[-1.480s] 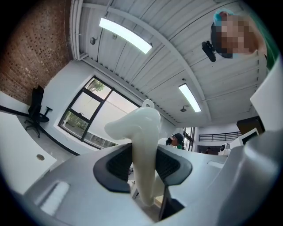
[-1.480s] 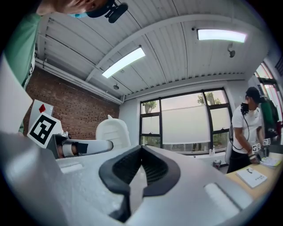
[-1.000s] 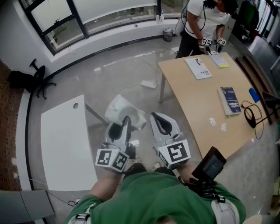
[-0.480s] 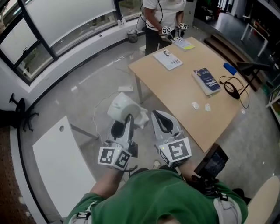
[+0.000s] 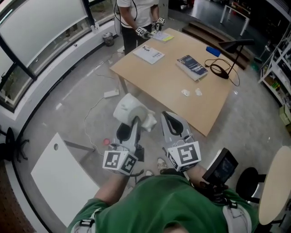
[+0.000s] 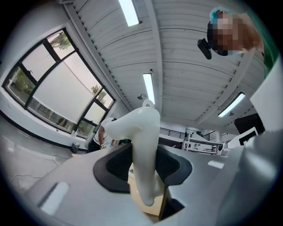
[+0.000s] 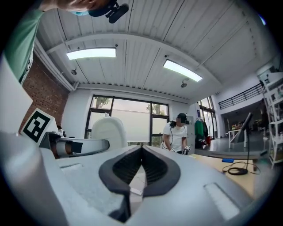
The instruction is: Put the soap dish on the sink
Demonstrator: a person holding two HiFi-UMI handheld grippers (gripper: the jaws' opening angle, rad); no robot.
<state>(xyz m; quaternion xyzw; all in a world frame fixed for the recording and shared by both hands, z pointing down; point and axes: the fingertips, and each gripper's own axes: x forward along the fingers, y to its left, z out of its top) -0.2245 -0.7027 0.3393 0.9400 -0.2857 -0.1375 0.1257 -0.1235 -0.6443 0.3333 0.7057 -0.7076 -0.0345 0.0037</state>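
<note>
The soap dish [image 5: 132, 110] is a smooth white curved piece, held out in front of me over the grey floor. My left gripper [image 5: 131, 124] is shut on it. In the left gripper view the soap dish [image 6: 144, 149] stands upright between the dark pads of the left gripper [image 6: 144, 170], which press its lower part. My right gripper [image 5: 166, 117] is beside it on the right, shut and empty. In the right gripper view the tips of the right gripper [image 7: 141, 151] meet, and the soap dish [image 7: 108, 129] shows to the left. No sink is in view.
A wooden table [image 5: 169, 75] with books, a cable and small bits stands ahead. A person [image 5: 135, 12] with grippers works at its far end. A white tabletop [image 5: 61, 179] lies at lower left, a pale chair [image 5: 274, 184] at right. A power strip [image 5: 111, 93] lies on the floor.
The view has swung round: the wooden table has slid from the right to ahead of me. Both grippers keep their places in the view, the left still holding the soap dish.
</note>
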